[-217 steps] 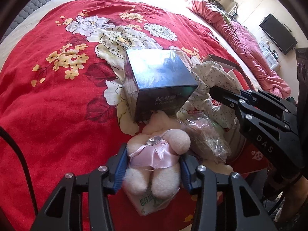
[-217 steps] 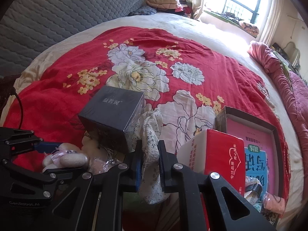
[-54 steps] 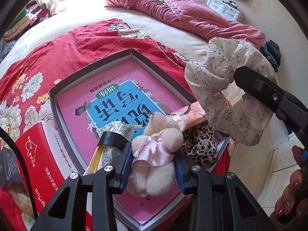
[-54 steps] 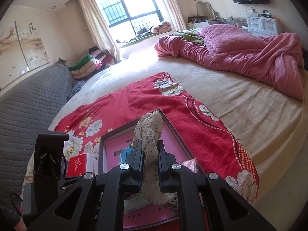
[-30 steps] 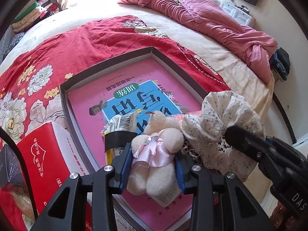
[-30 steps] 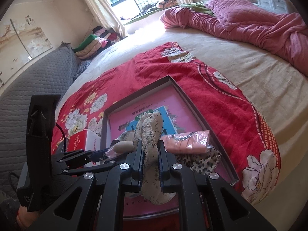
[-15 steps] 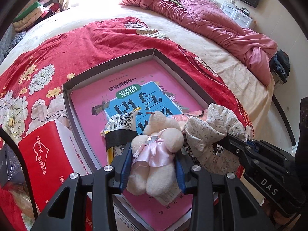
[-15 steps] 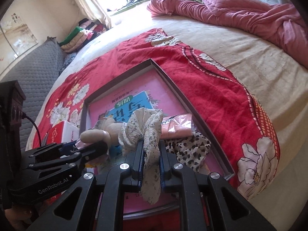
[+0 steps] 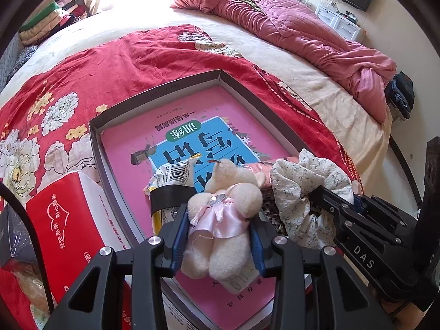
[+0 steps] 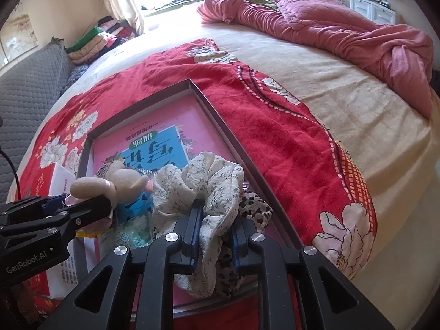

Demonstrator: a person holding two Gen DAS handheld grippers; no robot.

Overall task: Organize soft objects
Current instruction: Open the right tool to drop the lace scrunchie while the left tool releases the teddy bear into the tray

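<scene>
My left gripper [image 9: 218,227] is shut on a cream plush bear in a pink satin dress [image 9: 224,211], held over the near end of a grey shallow box [image 9: 189,84] lined with a pink and blue book. My right gripper [image 10: 214,222] has its jaws slightly parted around a white floral scrunchie [image 10: 203,187], which rests low in the box's near right corner on a leopard-print cloth [image 10: 254,205]. The scrunchie [image 9: 305,189] and right gripper [image 9: 324,200] also show in the left wrist view, right of the bear. The bear [image 10: 115,183] shows at left in the right wrist view.
The box lies on a red floral blanket [image 9: 110,63] on a bed. A red and white tissue box [image 9: 68,220] stands left of it. A snack packet with black tape [image 9: 170,187] and a pink packet [image 9: 261,169] lie in the box. A pink quilt [image 10: 330,19] lies far right.
Both grippers carried the bear and scrunchie from beside the dark box over to the grey box. In the last second the scrunchie has come down into the box's near right corner, and the right jaws have eased apart.
</scene>
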